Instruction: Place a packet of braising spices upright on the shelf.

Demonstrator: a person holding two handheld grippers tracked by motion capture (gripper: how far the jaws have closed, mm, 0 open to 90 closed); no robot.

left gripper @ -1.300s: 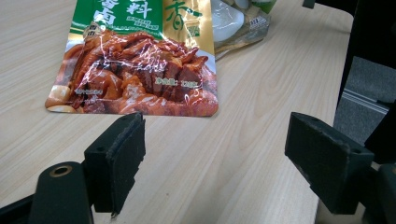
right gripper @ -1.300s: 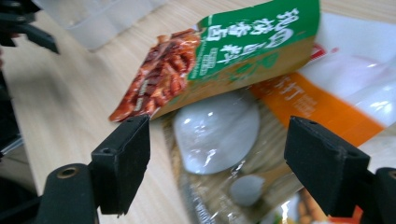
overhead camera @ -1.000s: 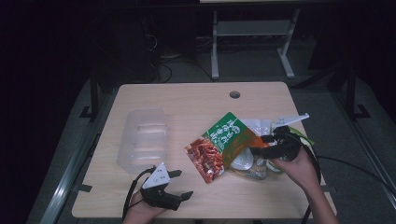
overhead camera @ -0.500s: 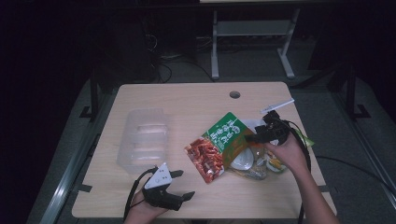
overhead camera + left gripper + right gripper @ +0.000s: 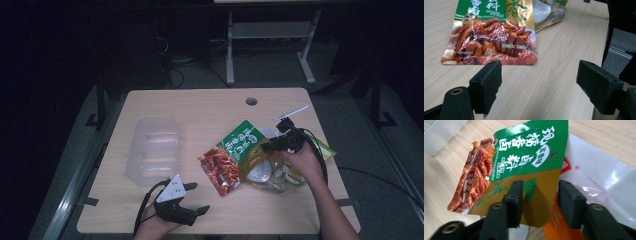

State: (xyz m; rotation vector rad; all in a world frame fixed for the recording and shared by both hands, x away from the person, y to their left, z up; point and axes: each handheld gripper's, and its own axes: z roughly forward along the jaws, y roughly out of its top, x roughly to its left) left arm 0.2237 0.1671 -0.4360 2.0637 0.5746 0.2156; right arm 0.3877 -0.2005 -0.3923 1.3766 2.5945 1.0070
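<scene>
A green, gold and red snack packet [image 5: 230, 160] lies on the wooden table [image 5: 200, 110], its right end resting on a pile of other packets [image 5: 272, 172]. My right gripper [image 5: 267, 146] reaches in from the right. In the right gripper view the packet's [image 5: 524, 157] gold corner stands between the jaws of that gripper [image 5: 539, 187]. The jaws have just been closing, and they still stand apart around the corner. My left gripper [image 5: 200, 197] rests open near the table's front edge. Its view [image 5: 541, 75] faces the packet's [image 5: 494, 37] red end from a short way off, with nothing between its jaws.
A clear plastic container [image 5: 152, 150] sits on the left half of the table. Under the green packet lie a white packet [image 5: 599, 175] and an orange one [image 5: 559, 225]. A cable hole [image 5: 251, 101] is near the far edge. The floor drops away beyond the table's sides.
The right hand has moved left, up to the green packet, and its jaws have narrowed around the packet's corner. The left gripper has stayed put.
</scene>
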